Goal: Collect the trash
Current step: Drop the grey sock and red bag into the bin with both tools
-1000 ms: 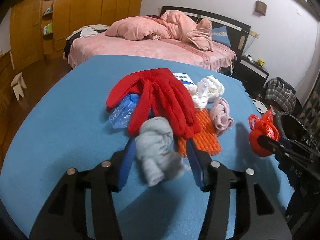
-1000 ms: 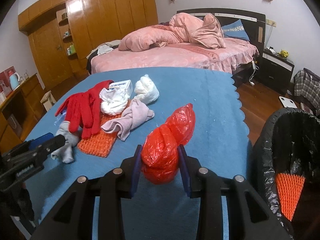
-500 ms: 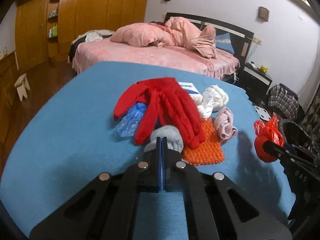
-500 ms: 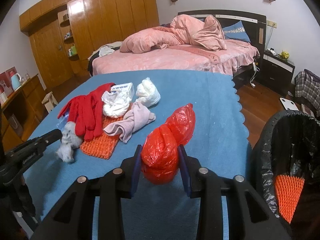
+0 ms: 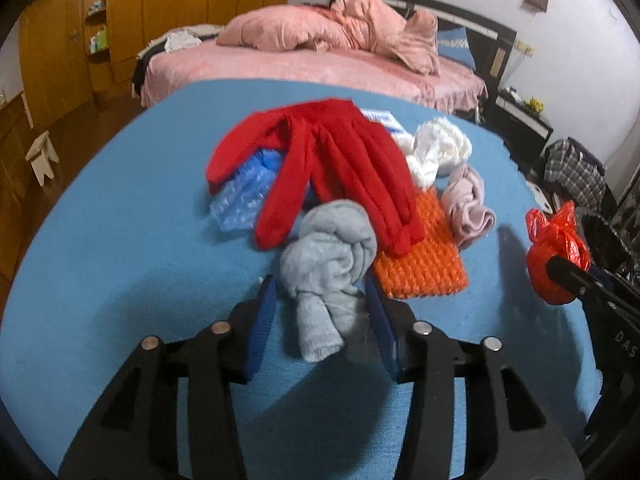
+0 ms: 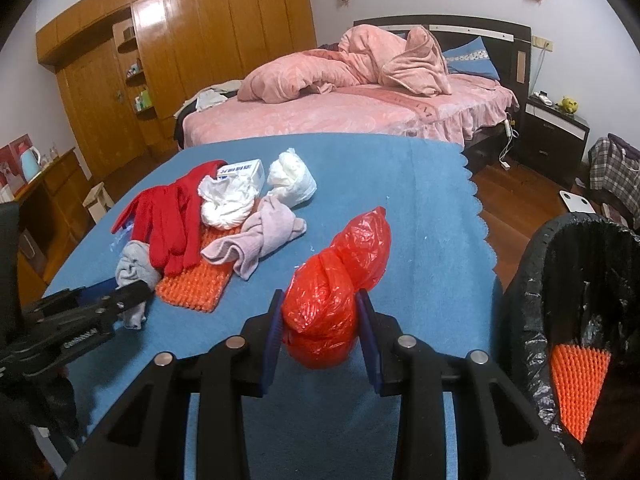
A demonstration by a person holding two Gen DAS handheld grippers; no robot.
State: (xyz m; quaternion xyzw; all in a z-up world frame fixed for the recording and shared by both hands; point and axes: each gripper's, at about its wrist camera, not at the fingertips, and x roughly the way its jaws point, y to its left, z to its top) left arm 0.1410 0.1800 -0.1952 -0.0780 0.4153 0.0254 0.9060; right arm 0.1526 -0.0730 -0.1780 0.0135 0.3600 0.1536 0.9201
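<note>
My left gripper (image 5: 320, 296) is open, with its jaws on either side of a crumpled grey cloth (image 5: 328, 256) that lies on the blue table (image 5: 120, 280). My right gripper (image 6: 322, 316) is shut on a red plastic bag (image 6: 332, 288) and holds it just above the table near its right edge. The left gripper (image 6: 132, 292) and the grey cloth (image 6: 134, 268) also show in the right wrist view. A black-lined trash bin (image 6: 560, 280) stands to the right of the table with an orange mesh piece (image 6: 576, 380) inside.
Behind the grey cloth lie red gloves (image 5: 340, 164), blue bubble wrap (image 5: 244, 192), an orange mesh pad (image 5: 420, 260), a pink cloth (image 5: 468, 204), white wads (image 5: 436, 152) and a small box (image 6: 244, 170). A pink bed (image 6: 340, 108) stands beyond the table.
My left gripper was shut half a second ago and has opened around the grey cloth. The right gripper and the red bag have barely moved.
</note>
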